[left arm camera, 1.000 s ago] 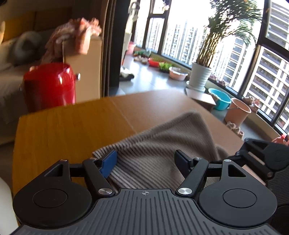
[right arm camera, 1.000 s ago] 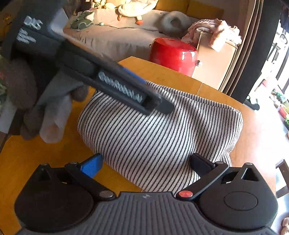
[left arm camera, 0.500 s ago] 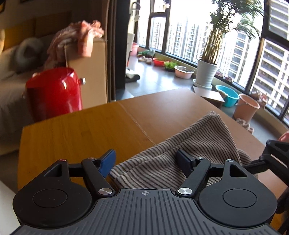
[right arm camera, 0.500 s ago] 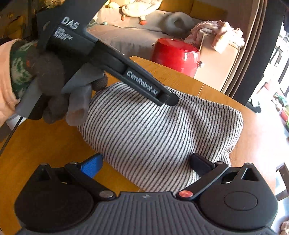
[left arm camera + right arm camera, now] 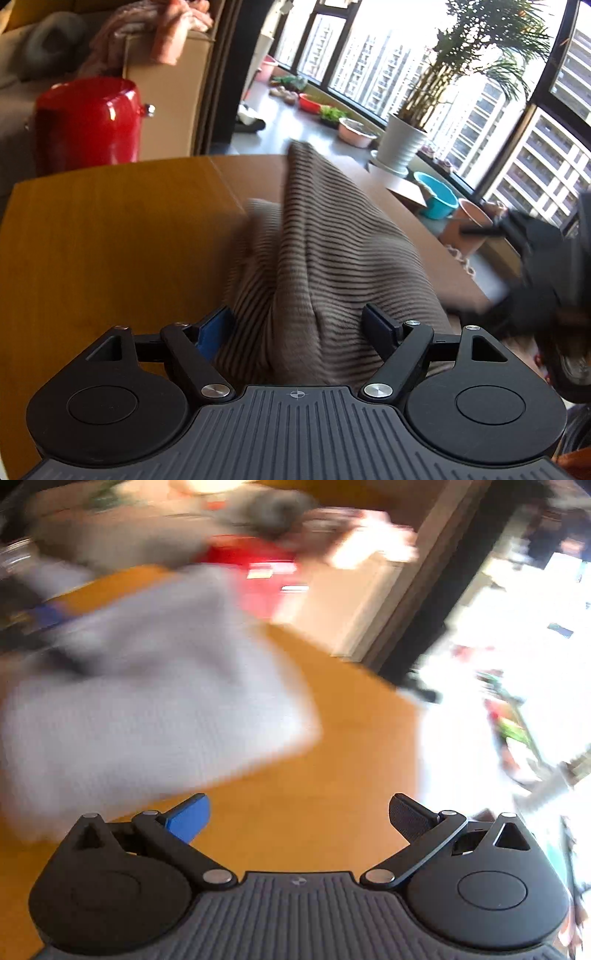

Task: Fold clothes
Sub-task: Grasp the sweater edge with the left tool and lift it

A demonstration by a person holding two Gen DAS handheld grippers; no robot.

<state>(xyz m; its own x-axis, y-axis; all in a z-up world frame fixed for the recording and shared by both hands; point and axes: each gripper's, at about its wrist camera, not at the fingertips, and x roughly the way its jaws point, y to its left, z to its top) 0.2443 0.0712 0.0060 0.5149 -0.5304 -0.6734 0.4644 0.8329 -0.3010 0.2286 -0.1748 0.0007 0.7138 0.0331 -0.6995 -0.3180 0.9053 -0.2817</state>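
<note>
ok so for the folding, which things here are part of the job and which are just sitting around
Part of the job:
- striped garment, bunched up
- wooden table under it
- left claw, open
- right claw, open

Just lying about:
- red container
- pink cloth draped on a box
- potted plant
- blue basin

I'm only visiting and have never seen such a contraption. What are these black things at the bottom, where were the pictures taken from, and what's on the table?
No robot here: a person holds a two-finger claw in each hand, each with a camera looking along its fingers. The left view shows the left claw, open, with a striped garment bunched between its fingers on the wooden table; a red container stands behind. The right view, blurred by motion, shows the right claw open over bare table, holding nothing.
</note>
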